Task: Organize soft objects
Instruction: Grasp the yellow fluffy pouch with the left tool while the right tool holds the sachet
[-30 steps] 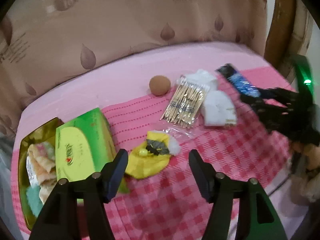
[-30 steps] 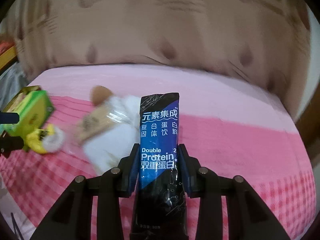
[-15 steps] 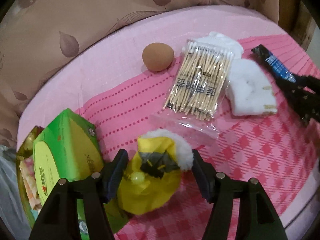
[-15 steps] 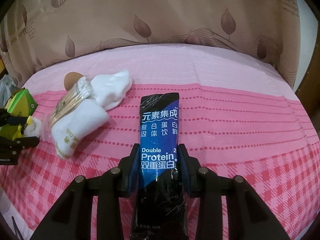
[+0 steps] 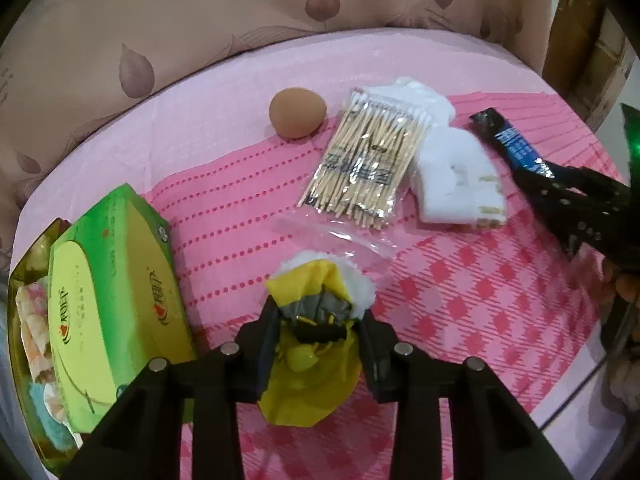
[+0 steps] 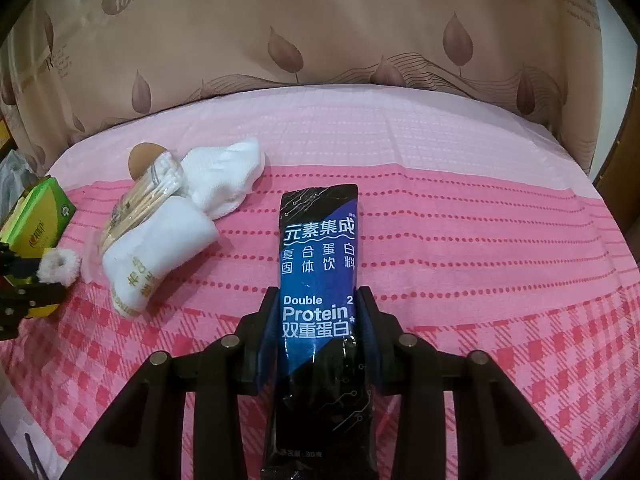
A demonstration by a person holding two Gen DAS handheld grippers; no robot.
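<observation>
A yellow soft toy [image 5: 312, 384] with a grey patch and white fluffy trim lies on the pink checked cloth [image 5: 460, 320]. My left gripper [image 5: 318, 328] straddles it, its jaws closing, and both pads press into its sides. The toy's white trim [image 6: 59, 266] also shows at the left edge of the right wrist view. My right gripper [image 6: 318, 316] is shut on a dark blue protein sachet [image 6: 318, 248], which points away over the cloth. Two white socks [image 5: 456, 184] [image 6: 224, 176] lie between the two grippers.
A pack of cotton swabs [image 5: 364, 160] rests partly on the socks, a brown egg [image 5: 298, 112] behind it. A clear plastic bag [image 5: 340, 236] lies beyond the toy. A green tissue box [image 5: 112, 300] and a gold tray [image 5: 24, 320] stand left. A beige curtain [image 6: 320, 40] hangs behind.
My left gripper has come down over the yellow toy, and its wide-open jaws have closed in on it. My right gripper, sachet in its grip, swung right at first and has since kept still.
</observation>
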